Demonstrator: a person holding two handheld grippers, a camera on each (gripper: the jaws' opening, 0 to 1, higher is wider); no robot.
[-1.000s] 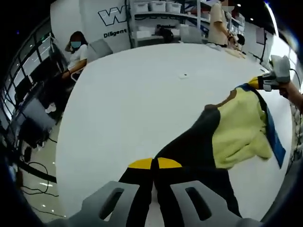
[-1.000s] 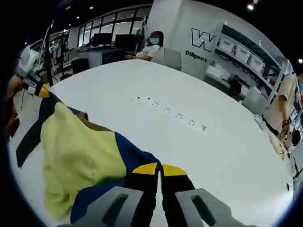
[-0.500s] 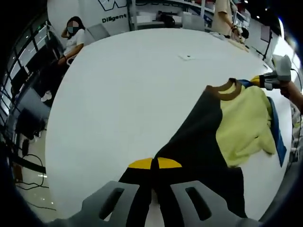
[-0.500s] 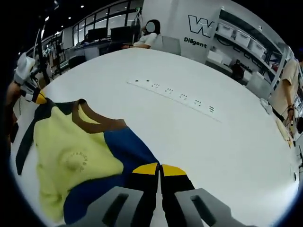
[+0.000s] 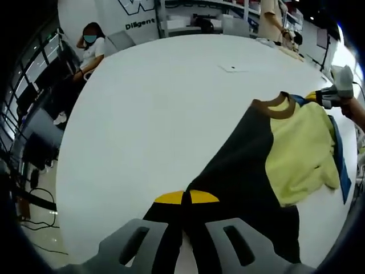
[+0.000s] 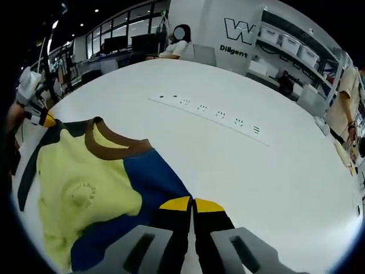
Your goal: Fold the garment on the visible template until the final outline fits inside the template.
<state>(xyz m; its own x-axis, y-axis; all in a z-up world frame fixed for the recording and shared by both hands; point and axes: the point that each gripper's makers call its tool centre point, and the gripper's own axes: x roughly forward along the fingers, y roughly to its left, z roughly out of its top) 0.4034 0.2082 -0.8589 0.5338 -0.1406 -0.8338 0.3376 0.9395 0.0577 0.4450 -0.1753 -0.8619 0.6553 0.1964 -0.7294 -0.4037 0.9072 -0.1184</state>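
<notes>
A shirt with a yellow body [image 5: 302, 154], brown collar [image 5: 274, 105], one black sleeve [image 5: 239, 171] and one blue sleeve [image 6: 148, 177] lies stretched on the white table [image 5: 159, 103]. My left gripper [image 5: 186, 197] is shut on the end of the black sleeve. My right gripper [image 6: 193, 204] is shut on the end of the blue sleeve. In the left gripper view the right gripper [image 5: 312, 97] sits at the shirt's far side, held by a hand. In the right gripper view the left gripper [image 6: 45, 119] is beyond the black sleeve [image 6: 31, 171]. The yellow front [image 6: 80, 188] faces up, printed with a round emblem.
A row of small sockets [image 6: 211, 111] crosses the table beyond the shirt. A masked person [image 5: 91, 48] sits at the table's far edge, and another person [image 6: 342, 108] stands by shelves with bins. Chairs and cables lie past the table's left edge [image 5: 63, 171].
The shirt, bunched and hanging between the grippers a second ago, now lies spread out flat with collar and yellow front showing. Both grippers keep hold of the sleeves.
</notes>
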